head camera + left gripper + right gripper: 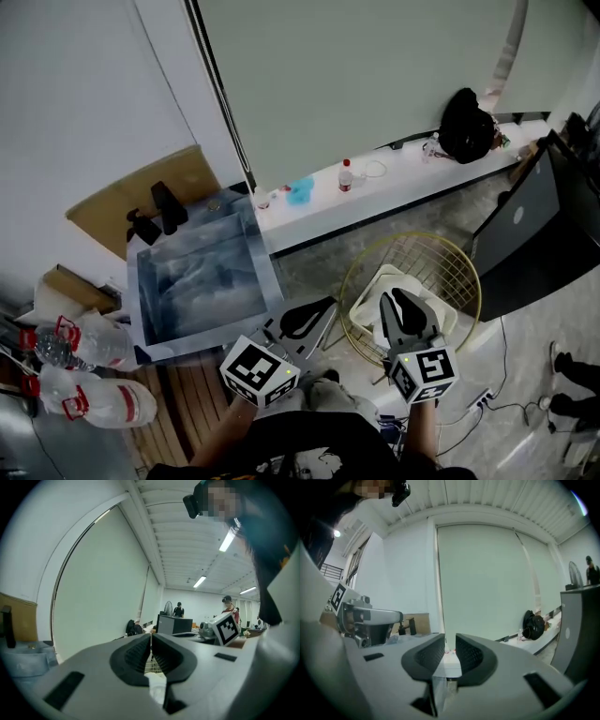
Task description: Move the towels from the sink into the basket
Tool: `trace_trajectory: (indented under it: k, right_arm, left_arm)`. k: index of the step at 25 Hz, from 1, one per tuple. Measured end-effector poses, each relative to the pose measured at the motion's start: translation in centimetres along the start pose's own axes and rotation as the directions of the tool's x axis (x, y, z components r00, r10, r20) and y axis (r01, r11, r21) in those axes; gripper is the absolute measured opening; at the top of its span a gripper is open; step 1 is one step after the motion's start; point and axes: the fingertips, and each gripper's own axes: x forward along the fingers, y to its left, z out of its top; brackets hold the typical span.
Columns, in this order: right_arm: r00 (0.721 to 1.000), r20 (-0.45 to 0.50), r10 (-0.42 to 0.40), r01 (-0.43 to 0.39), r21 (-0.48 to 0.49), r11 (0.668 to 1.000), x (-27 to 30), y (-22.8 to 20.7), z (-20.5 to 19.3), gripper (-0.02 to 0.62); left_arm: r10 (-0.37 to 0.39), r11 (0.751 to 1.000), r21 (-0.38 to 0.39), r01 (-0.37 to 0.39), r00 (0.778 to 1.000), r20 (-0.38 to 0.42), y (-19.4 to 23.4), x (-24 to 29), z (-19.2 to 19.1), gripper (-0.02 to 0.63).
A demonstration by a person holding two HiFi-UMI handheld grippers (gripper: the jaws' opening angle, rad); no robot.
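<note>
As towel (pixel 367 298) fills basket (pixel 472 277), right hand-held gripper (pixel 397 298) above

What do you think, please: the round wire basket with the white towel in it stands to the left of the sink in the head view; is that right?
Not quite. The wire basket with the white towel in it stands to the right of the sink, not to its left. The head view shows this.

Probably lab or workshop hall: ceiling strip lights (pixel 200 581), people (pixel 178 610) standing in background.
</note>
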Motion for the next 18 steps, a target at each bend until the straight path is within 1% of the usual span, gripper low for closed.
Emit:
trace_trajectory:
  k: [4,7,9,14,18]
  right_arm:
    - [0.998,-0.026,0.049,-0.049,-0.005,0.999,-0.1,4.8,0.5,0.061]
    - [0.995,-0.026,0.099,-0.1,-0.028,0.995,-0.3,8.6,0.3,0.055]
    - [0.99,-0.045,0.13,-0.132,-0.044,0.99,-0.4,11.2,0.2,0.051]
    - [0.978,-0.056,0.201,-0.205,-0.07,0.976,-0.5,17.3,0.2,0.044]
    - [0.97,0.014,0.242,-0.24,-0.089,0.967,-1.1,20.7,0.2,0.034]
  left_arm:
    - [0.044,0.999,0.0,-0.044,0.999,0.019,0.6,-4.3,0.3,0.014]
    - [0.075,0.997,-0.002,-0.075,0.997,0.028,0.8,-7.7,0.1,0.014]
    - [0.1,0.995,-0.003,-0.1,0.994,0.032,1.0,-10.0,-0.1,0.014]
    - [0.154,0.988,-0.012,-0.154,0.987,0.049,1.7,-15.2,-0.5,0.014]
    - [0.188,0.982,-0.018,-0.187,0.98,0.064,1.9,-18.5,-0.9,0.014]
